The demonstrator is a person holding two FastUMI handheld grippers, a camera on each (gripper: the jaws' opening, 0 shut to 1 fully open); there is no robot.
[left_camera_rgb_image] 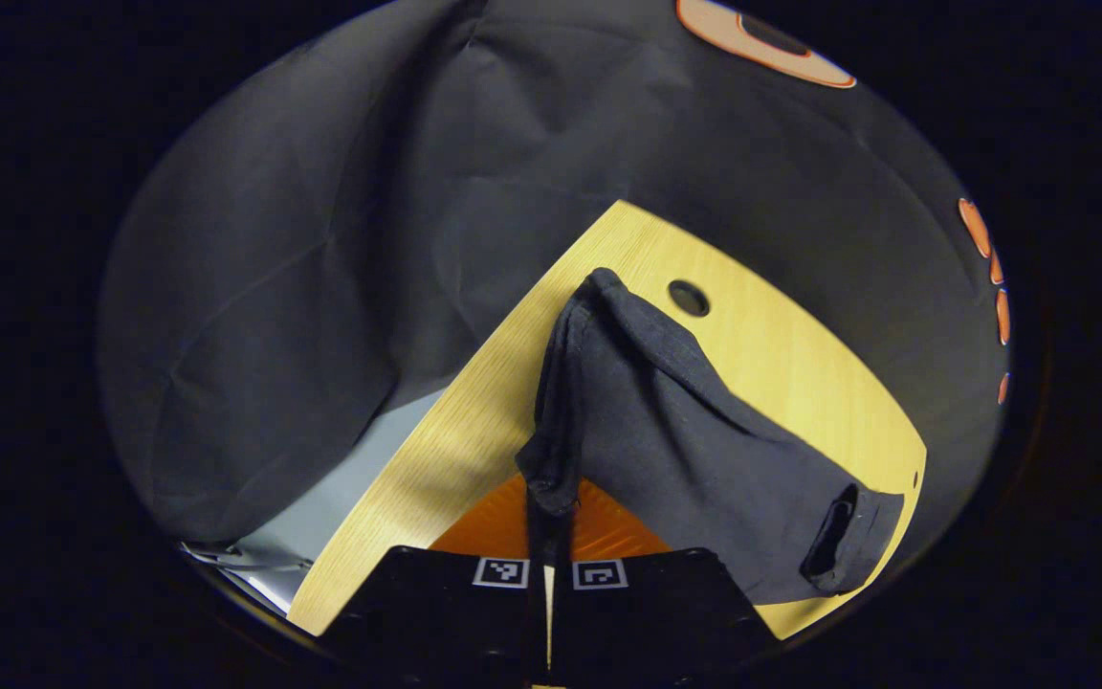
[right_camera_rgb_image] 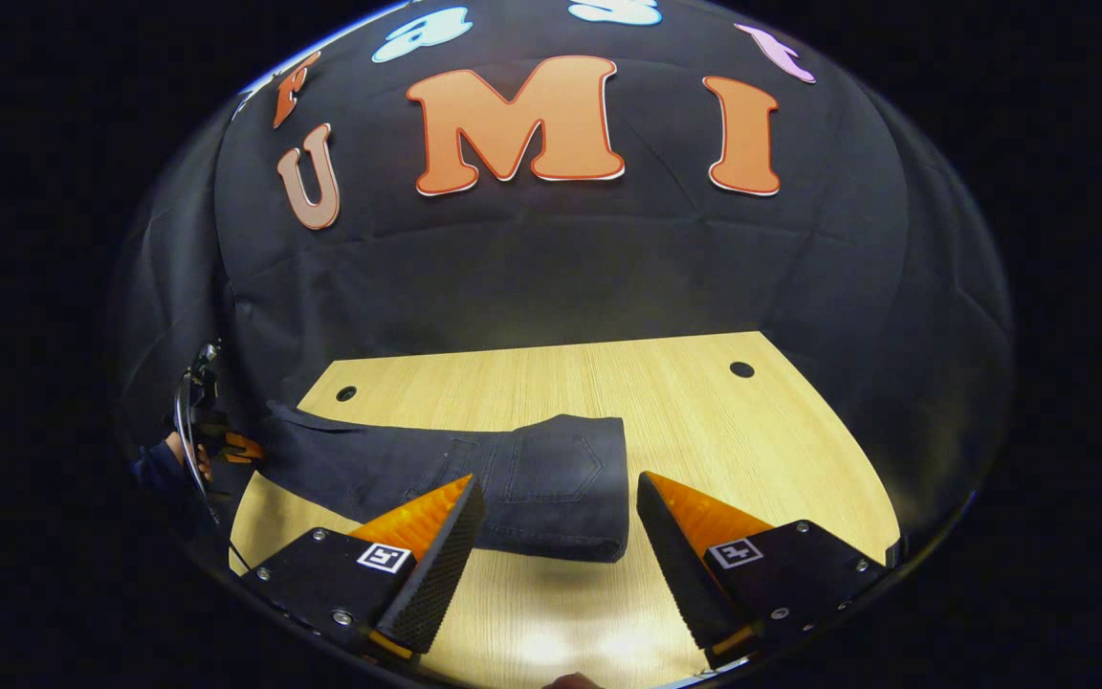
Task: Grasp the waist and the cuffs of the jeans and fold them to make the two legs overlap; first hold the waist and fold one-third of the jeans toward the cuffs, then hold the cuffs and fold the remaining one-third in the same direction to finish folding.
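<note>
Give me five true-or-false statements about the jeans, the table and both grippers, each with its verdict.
1. The left gripper is shut on the jeans. True.
2. The right gripper is clamped on the waist. False: its fingers stand open, apart from the denim.
3. The jeans lie on a wooden table. True.
4. A back pocket shows near the right gripper. True.
5. The table has no holes. False: round holes show in its top.
</note>
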